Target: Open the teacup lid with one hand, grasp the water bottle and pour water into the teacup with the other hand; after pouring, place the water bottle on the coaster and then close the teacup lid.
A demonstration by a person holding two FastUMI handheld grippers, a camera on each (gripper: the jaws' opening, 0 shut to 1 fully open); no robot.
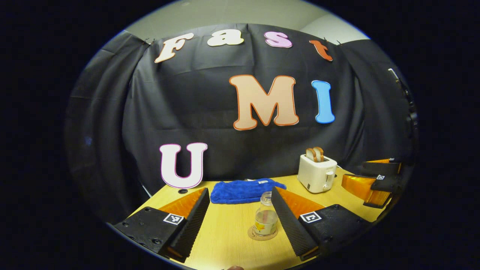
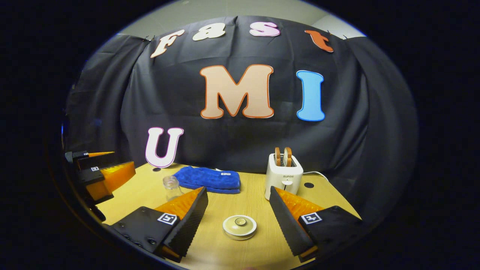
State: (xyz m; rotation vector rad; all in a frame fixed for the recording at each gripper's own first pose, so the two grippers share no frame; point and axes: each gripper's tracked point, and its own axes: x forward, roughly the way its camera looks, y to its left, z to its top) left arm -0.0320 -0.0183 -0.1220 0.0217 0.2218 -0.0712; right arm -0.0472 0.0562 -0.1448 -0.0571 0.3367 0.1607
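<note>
Bottle (image 1: 266,216) part-filled on coaster (image 1: 262,234), teacup (image 2: 239,226) lidded, toaster (image 2: 284,175) holding 2 slices

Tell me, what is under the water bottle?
A round coaster lies under the water bottle, on the wooden table. Only its rim shows; the bottle's base covers its middle.

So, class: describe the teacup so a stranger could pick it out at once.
Start at the wooden table before the black cloth. Ahead of the white toaster and blue towel sits the teacup, between the right gripper fingers. It alone is low, round and cream, with a knobbed lid.
</note>
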